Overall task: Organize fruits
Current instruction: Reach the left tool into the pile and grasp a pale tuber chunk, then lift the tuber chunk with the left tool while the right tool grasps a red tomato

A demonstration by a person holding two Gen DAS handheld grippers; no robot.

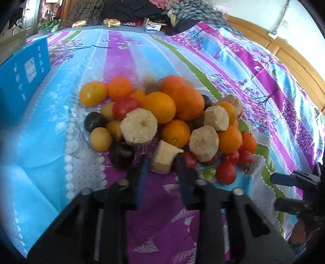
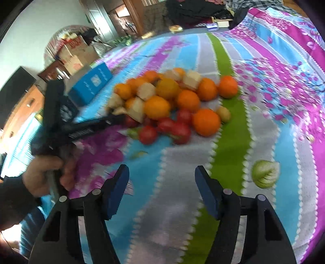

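Observation:
A pile of fruit lies on the striped bedsheet (image 1: pixel 182 213): oranges (image 1: pixel 160 106), red tomatoes (image 1: pixel 225 172), dark plums (image 1: pixel 121 155), small yellow fruits (image 1: pixel 101 139) and pale peeled chunks (image 1: pixel 139 126). My left gripper (image 1: pixel 162 161) is at the near edge of the pile, shut on one pale peeled chunk (image 1: pixel 162 160). In the right wrist view that gripper (image 2: pixel 118 118) reaches in from the left, a hand (image 2: pixel 44 174) on its handle. My right gripper (image 2: pixel 162 182) hovers over bare sheet short of the tomatoes (image 2: pixel 180 132), open with nothing between its fingers.
A blue box (image 1: pixel 22 81) stands on the bed left of the pile. Clothes and clutter (image 1: pixel 132 10) sit along the far edge of the bed. A wooden headboard (image 1: pixel 294 61) runs along the right. Cardboard boxes (image 2: pixel 75 54) are stacked beyond the bed.

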